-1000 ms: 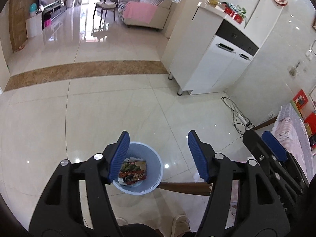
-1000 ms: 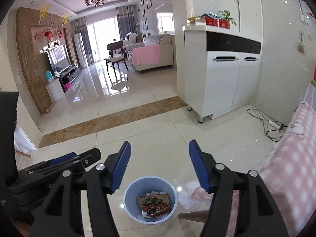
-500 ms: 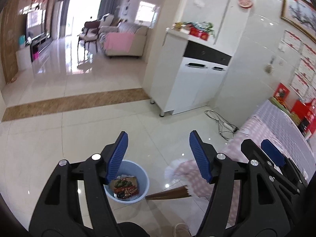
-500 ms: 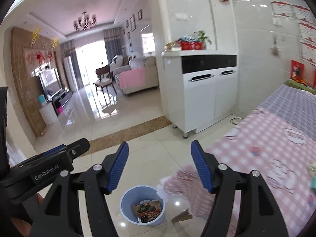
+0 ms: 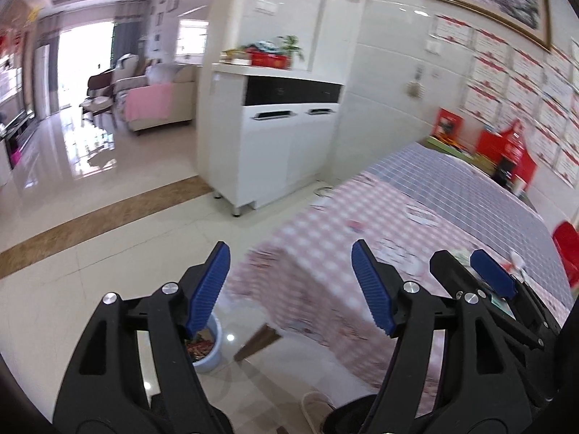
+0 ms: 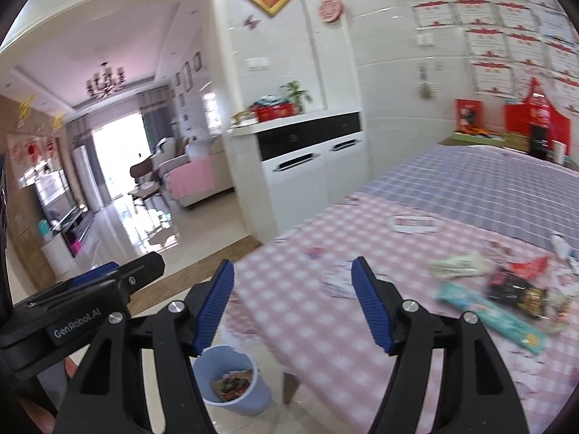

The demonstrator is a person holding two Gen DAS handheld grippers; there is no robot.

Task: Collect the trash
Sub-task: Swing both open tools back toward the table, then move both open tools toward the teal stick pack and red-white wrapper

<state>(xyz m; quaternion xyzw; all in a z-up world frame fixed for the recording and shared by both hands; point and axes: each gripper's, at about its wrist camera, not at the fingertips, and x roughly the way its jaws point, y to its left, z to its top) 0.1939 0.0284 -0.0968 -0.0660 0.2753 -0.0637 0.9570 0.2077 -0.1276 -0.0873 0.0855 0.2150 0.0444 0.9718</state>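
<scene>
Showing wrappers (image 6: 514, 291) on tablecloth (image 6: 325, 311) only rightward, bin (image 6: 231, 379) in both

My right gripper (image 6: 291, 302) hangs over the near corner of the table (image 6: 325, 329), jaws apart with nothing between them. The pink checked cloth on the table gives way to a purple checked one toward the far wall. On the table to my right lies a loose cluster of wrappers: a pale one (image 6: 457, 266), a red one (image 6: 530, 266), a dark one (image 6: 515, 291) and a long teal packet (image 6: 488, 316). On the floor just beside the table's corner stands the blue bin (image 6: 231, 379), already holding a wrapper. My left gripper (image 6: 97, 282) shows well left of the table. Beyond the table stands a white cabinet (image 6: 307, 177).
</scene>
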